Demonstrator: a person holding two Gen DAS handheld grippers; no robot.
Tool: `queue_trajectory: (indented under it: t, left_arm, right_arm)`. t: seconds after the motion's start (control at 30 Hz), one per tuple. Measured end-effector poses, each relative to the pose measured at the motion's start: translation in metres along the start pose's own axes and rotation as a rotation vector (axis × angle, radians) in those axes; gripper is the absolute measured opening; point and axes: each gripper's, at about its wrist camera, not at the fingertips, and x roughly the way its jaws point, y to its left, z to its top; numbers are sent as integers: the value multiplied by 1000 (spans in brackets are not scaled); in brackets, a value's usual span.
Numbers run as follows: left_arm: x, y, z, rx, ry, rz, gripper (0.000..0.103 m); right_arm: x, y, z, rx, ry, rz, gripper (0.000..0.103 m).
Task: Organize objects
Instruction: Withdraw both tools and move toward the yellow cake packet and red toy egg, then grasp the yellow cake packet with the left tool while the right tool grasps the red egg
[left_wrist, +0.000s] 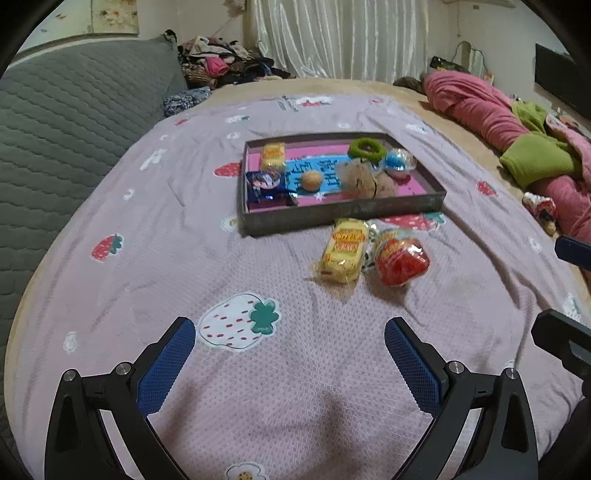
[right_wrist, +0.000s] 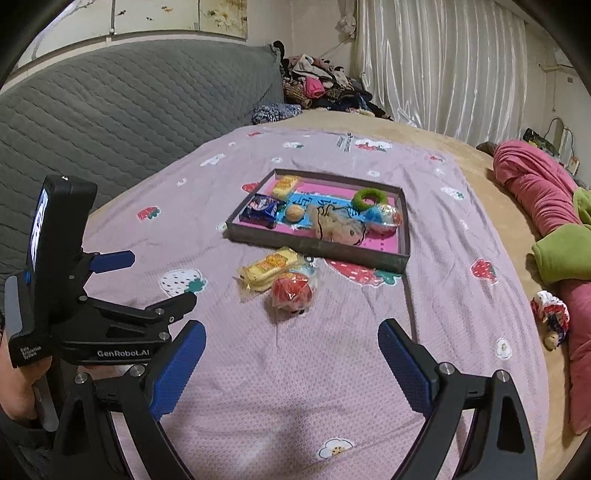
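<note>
Both my tools, left tool (left_wrist: 290, 341) and right tool (right_wrist: 291, 345), were spread wide, so I planned to pinch the soft, crinkly yellow pack (left_wrist: 343, 249) across its middle.

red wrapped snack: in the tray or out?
Out. The red snack lies on the bedspread before the tray's near wall, beside a yellow snack pack. Neither gripper holds it.
</note>
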Motion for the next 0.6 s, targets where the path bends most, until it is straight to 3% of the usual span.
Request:
queue_trajectory:
  t: [0.6]
  left_arm:
    - [88, -16, 15, 37, 35, -54, 102]
  right_arm:
    - [86, -13, 17, 93, 88, 31, 95]
